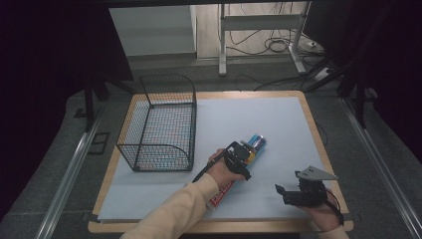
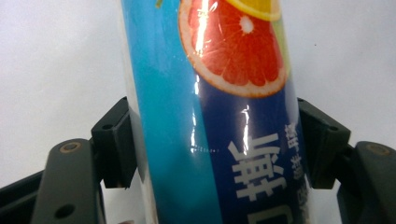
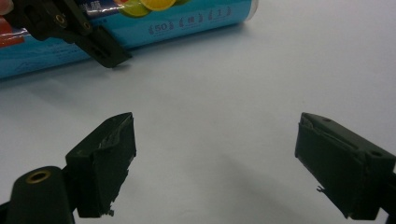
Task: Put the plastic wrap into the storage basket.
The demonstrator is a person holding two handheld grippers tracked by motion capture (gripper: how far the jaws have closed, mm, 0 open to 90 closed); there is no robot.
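The left tongs are closed around a tall blue drink can printed with citrus slices, which lies on its side on the pale surface, right of the wire basket. In the left gripper view both black pads are seen pressed against the can's sides, so the grip is judged to be made; the can is not yet seen lifted, since in the right gripper view its body appears to rest on the surface with the left tongs across it. The right tongs are held wide apart with nothing between them, low over the near right part of the surface, well apart from the can.

The grasp is thus taken as done. What is left, as a judgement only, is the lift and the carry, most likely leftward to the basket, which looks to hold nothing as far as its mesh allows it to be told. A red-and-white packet lies partly hidden under the left forearm.
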